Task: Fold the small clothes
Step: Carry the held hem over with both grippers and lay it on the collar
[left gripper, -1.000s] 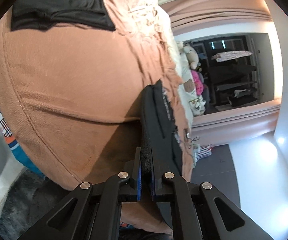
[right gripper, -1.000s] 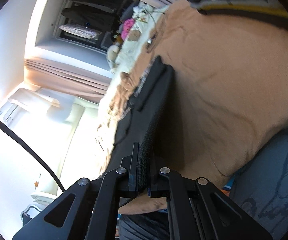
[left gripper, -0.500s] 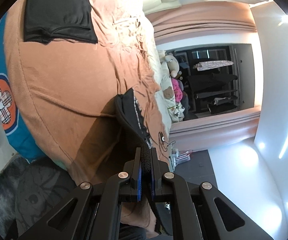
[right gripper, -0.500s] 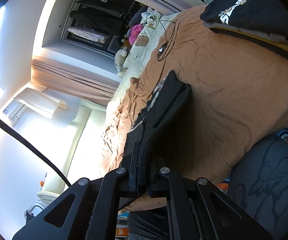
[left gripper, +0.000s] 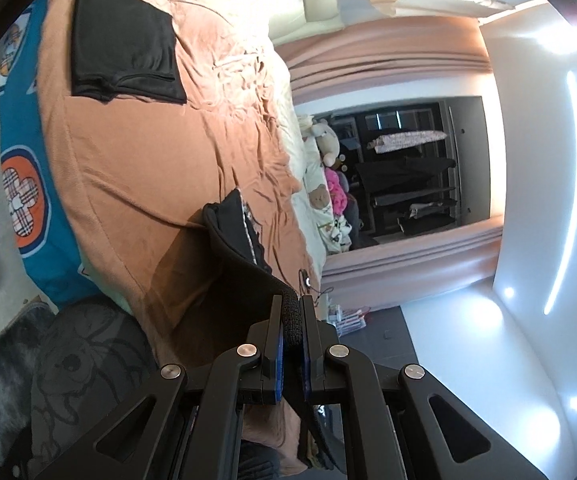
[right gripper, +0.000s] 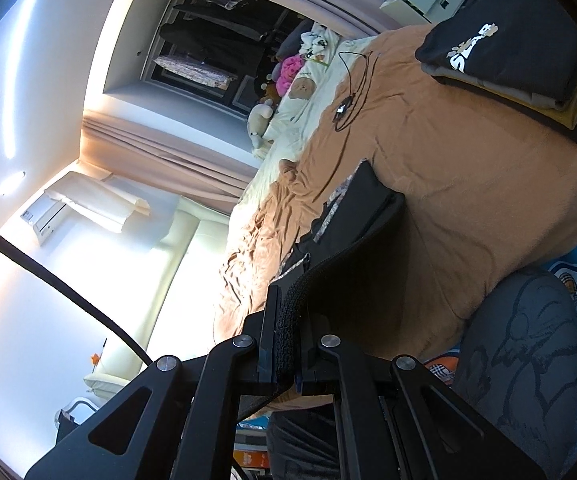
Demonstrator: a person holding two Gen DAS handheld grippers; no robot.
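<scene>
Black garment (left gripper: 240, 248) pinched by left gripper (left gripper: 292, 320) and right gripper (right gripper: 288, 324), no readable label on it.

The garment (left gripper: 240, 248) lies on the bed (left gripper: 136, 160), near its foot edge. The folded shirt (left gripper: 124, 40) lies on the bed well off to one side of the garment; the stacked clothes (right gripper: 520, 52) lie to its other side, stuffed toys (right gripper: 288, 76) beyond.

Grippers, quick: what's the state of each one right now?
Left gripper: shut on the black garment.
Right gripper: shut on the same black garment.
</scene>
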